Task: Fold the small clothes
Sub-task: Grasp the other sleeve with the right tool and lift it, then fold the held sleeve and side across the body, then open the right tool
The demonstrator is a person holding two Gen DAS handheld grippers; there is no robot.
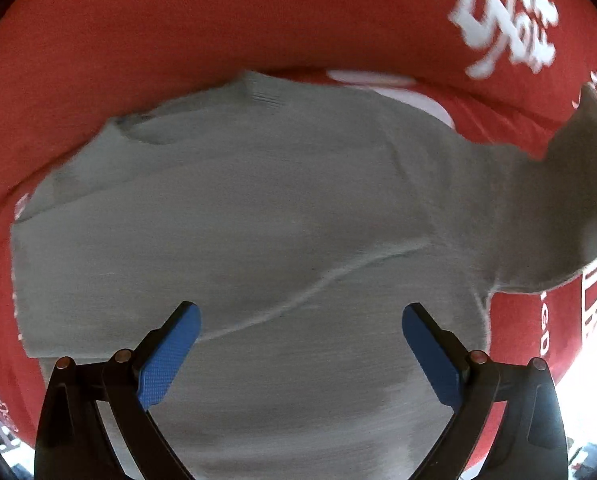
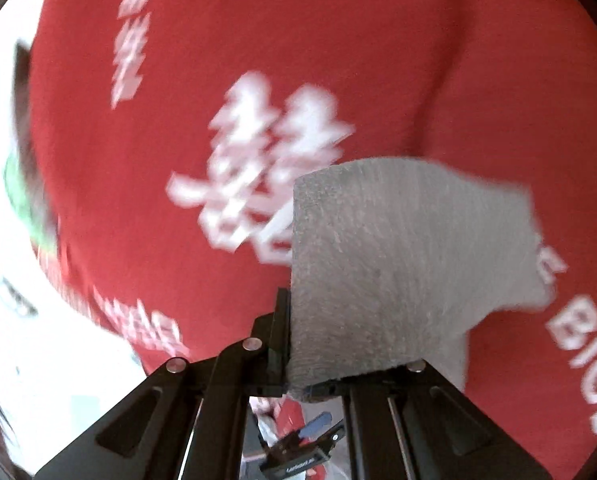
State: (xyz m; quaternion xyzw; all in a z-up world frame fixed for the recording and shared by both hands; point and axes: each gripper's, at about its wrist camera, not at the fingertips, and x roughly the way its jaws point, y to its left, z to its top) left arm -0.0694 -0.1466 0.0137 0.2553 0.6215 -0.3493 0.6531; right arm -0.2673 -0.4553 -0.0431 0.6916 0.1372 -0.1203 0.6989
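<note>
A small grey knitted sweater [image 1: 282, 208] lies flat on a red cloth [image 1: 178, 32] with white lettering. In the left wrist view my left gripper [image 1: 300, 320] is open and empty, its blue pads [image 1: 166, 356] spread wide above the sweater's body. The sweater's right sleeve [image 1: 570, 184] is lifted off the cloth at the right edge. In the right wrist view my right gripper [image 2: 290, 320] is shut on that grey sleeve [image 2: 402, 264], which covers the right finger and hangs above the red cloth [image 2: 338, 40].
The red cloth with white characters [image 2: 266, 168] covers the whole work surface. Its edge [image 2: 110, 328] drops off at the lower left of the right wrist view, with bright floor beyond. The view is motion-blurred.
</note>
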